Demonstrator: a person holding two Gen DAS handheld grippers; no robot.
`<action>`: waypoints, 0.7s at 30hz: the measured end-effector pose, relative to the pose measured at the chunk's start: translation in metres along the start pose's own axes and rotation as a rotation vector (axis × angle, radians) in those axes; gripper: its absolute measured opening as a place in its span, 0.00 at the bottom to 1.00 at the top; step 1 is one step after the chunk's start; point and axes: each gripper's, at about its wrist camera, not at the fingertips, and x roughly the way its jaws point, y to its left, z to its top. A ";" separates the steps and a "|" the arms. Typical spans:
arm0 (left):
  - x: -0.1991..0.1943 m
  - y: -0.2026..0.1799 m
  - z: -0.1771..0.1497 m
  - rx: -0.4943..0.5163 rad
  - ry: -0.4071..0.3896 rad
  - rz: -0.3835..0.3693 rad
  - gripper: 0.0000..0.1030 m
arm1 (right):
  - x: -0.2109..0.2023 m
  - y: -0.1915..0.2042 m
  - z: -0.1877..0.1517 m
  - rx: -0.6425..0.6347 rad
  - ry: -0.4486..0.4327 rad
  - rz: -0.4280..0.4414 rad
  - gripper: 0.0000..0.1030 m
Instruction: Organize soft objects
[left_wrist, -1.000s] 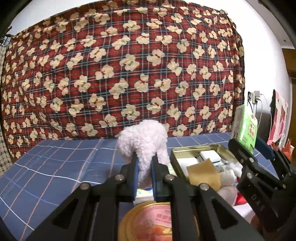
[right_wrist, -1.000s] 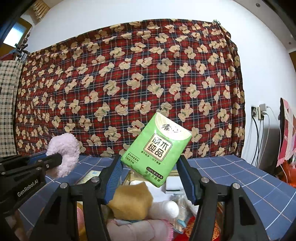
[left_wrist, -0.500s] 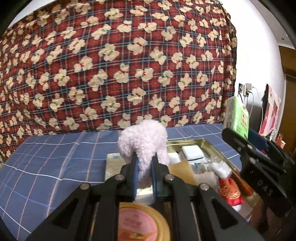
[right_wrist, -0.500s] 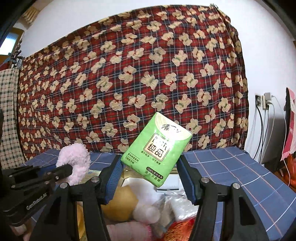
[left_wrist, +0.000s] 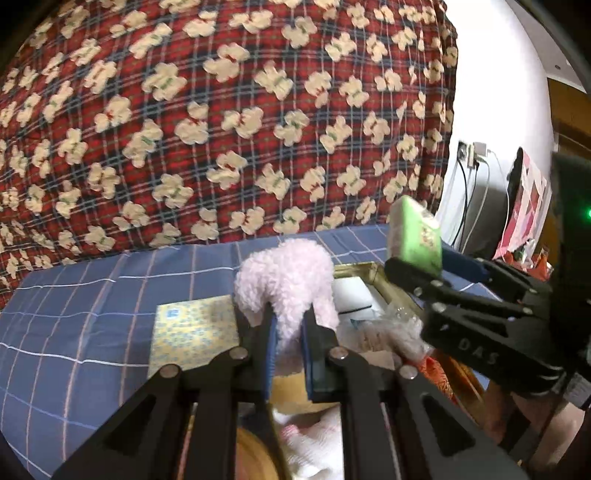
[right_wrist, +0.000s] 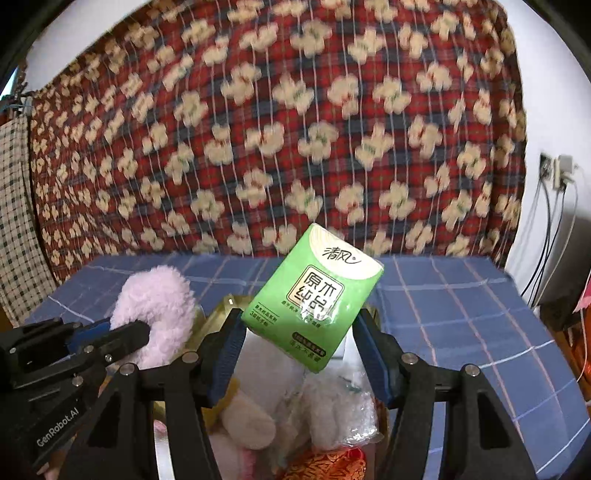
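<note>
Overhead, left gripper (left_wrist: 288, 332) jaws pinching fluffy pink plush (left_wrist: 288, 280), right gripper (right_wrist: 299, 354) jaws clamping glossy green tissue pack (right_wrist: 314, 295).

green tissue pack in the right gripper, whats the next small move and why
Probably lower the right gripper toward the gold tin and set the green tissue pack into it. The pack is pinched in the air above the tin, which already holds soft items; the left gripper, shut on the pink fluffy toy, sits beside it.

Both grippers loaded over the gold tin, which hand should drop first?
Probably right. Its tissue pack hangs directly above the gold tin's contents. The left gripper, clamped on the pink plush, sits nearer the tin's left edge.
</note>
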 end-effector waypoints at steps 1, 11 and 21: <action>0.003 -0.001 0.001 0.002 0.007 0.000 0.10 | 0.005 -0.001 -0.001 0.001 0.022 0.005 0.61; 0.019 -0.015 0.002 0.025 0.033 -0.014 0.29 | 0.014 -0.012 -0.011 0.002 0.084 0.025 0.73; -0.019 -0.012 -0.009 0.004 -0.070 0.032 0.70 | -0.024 -0.005 -0.020 0.011 0.005 -0.038 0.79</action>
